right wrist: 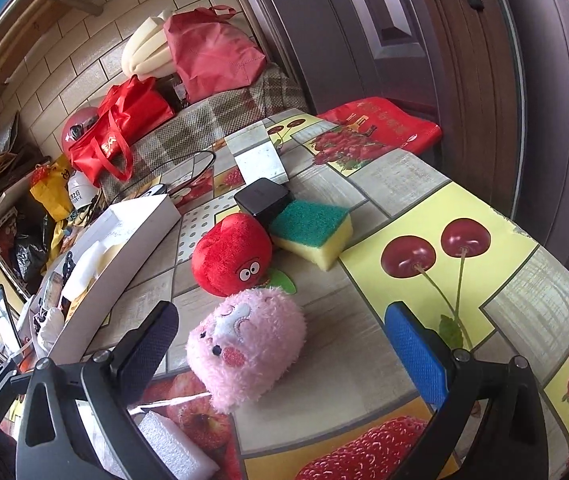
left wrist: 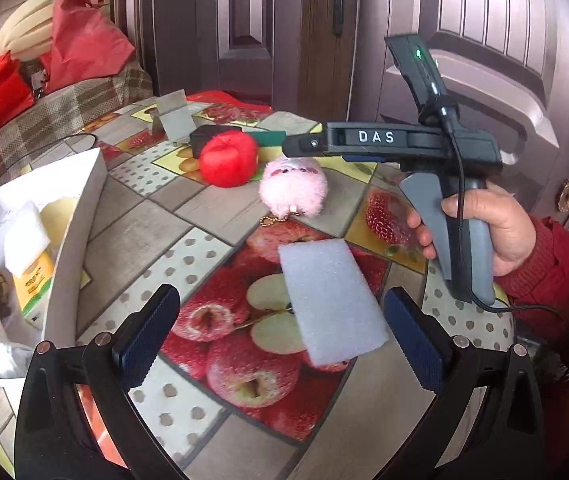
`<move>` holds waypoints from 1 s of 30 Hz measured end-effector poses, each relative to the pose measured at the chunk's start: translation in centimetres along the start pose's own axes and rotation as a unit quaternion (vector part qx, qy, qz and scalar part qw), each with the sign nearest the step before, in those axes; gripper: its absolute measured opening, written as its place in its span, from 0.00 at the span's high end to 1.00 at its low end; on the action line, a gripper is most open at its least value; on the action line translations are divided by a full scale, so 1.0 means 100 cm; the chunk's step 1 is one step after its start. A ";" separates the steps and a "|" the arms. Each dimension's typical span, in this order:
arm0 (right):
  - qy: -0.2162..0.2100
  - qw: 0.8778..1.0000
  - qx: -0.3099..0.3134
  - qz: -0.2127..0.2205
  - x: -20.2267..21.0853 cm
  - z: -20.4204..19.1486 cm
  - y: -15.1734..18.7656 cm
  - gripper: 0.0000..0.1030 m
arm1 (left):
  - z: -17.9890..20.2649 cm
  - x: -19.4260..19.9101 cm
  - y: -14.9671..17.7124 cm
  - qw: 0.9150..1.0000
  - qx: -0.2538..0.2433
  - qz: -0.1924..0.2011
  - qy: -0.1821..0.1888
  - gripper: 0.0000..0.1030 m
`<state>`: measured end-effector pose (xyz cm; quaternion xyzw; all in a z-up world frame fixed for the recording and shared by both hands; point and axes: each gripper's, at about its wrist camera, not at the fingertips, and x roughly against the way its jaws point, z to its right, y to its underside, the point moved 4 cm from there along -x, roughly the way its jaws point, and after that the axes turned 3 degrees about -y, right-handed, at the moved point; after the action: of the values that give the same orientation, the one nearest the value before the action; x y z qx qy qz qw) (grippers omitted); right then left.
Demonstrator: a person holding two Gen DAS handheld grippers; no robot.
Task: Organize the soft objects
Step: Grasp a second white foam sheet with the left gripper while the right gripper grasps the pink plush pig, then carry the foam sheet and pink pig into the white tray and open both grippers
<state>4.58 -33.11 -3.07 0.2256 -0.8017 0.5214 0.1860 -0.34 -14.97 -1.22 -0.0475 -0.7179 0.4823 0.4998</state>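
Observation:
A white foam block lies flat on the fruit-print tablecloth, between the fingers of my open left gripper, untouched; its corner also shows in the right wrist view. A pink plush toy sits between the fingers of my open right gripper; it shows in the left wrist view too, just below the right gripper's tip. Behind it lie a red plush apple and a green-and-yellow sponge. A white box at the left holds sponges and packets.
A black box touches the sponge. A small white stand and a red printed bag are at the table's far end. Red bags sit on a checked seat by the doors. A black cable loops near the box.

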 end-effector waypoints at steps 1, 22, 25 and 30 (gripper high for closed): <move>0.001 1.000 -0.001 0.001 0.000 0.000 0.000 0.00 | 0.007 -0.009 -0.002 1.000 0.002 -0.014 -0.011 0.01; 0.003 0.990 0.117 -0.072 -0.022 -0.042 0.016 0.41 | -0.016 0.010 0.010 0.997 -0.001 0.053 -0.055 0.50; -0.015 0.993 0.120 0.016 0.011 -0.047 0.009 0.41 | -0.030 0.037 0.009 0.986 0.011 0.126 -0.107 0.50; -0.026 0.986 0.128 0.104 0.035 -0.062 0.005 0.41 | -0.062 0.055 0.009 0.966 0.045 0.174 -0.185 0.50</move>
<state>1.78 -27.86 0.85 0.1762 -0.7519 0.6303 0.0797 1.35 -7.46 2.00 -0.0591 -0.7558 0.5943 0.2685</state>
